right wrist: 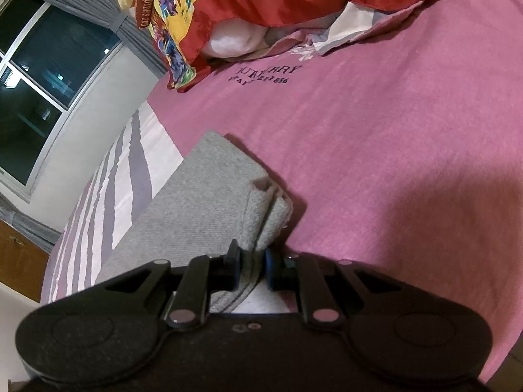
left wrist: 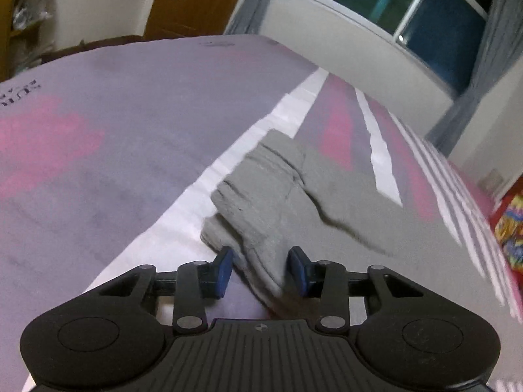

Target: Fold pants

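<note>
Grey pants (left wrist: 261, 202) lie on a bed with a pink and purple sheet (left wrist: 98, 163). In the left wrist view a bunched ridge of the cloth rises from the sheet and runs between the blue pads (left wrist: 225, 271) of my left gripper (left wrist: 261, 269), which is shut on it, with both pads against the cloth. In the right wrist view the pants (right wrist: 196, 202) lie as a flat folded strip. My right gripper (right wrist: 252, 269) is shut on their thick folded edge, and the layered hem bulges just past the fingertips.
A red and yellow patterned quilt (right wrist: 228, 6) with white bedding under it is heaped at the head of the bed. A wall with a dark window (left wrist: 408, 9) and grey curtains runs along the bed's far side. A wooden door (left wrist: 193, 0) stands beyond the bed.
</note>
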### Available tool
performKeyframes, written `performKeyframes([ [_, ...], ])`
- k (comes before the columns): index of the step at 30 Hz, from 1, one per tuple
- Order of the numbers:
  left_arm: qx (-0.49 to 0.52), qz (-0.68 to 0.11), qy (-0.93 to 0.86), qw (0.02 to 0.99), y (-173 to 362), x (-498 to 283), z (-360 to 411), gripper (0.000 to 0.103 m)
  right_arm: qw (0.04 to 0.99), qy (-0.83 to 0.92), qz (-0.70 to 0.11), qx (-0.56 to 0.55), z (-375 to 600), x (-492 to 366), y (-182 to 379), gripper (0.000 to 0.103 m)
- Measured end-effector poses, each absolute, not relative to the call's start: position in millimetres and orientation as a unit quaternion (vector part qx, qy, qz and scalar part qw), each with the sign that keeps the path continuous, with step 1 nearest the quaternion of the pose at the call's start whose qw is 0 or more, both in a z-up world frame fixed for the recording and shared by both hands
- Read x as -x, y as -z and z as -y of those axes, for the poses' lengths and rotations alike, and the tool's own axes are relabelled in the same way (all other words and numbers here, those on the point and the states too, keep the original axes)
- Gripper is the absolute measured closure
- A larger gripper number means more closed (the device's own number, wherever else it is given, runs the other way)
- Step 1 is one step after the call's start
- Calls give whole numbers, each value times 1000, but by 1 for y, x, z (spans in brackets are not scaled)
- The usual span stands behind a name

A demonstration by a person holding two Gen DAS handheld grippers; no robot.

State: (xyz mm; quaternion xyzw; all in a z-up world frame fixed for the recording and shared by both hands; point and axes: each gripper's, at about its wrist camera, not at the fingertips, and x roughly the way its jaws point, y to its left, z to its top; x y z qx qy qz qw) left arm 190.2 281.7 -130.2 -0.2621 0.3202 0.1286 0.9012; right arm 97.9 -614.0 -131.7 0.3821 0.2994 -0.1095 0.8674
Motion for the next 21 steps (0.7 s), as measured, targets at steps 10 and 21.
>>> performKeyframes([
  [10, 297, -307, -145, 893, 136, -183, -283, 64, 870, 113, -302, -372, 614, -102, 131, 90],
  [21, 310, -292, -137, 894, 130, -187, -290, 64, 870, 111, -297, -377, 614, -101, 133, 90],
])
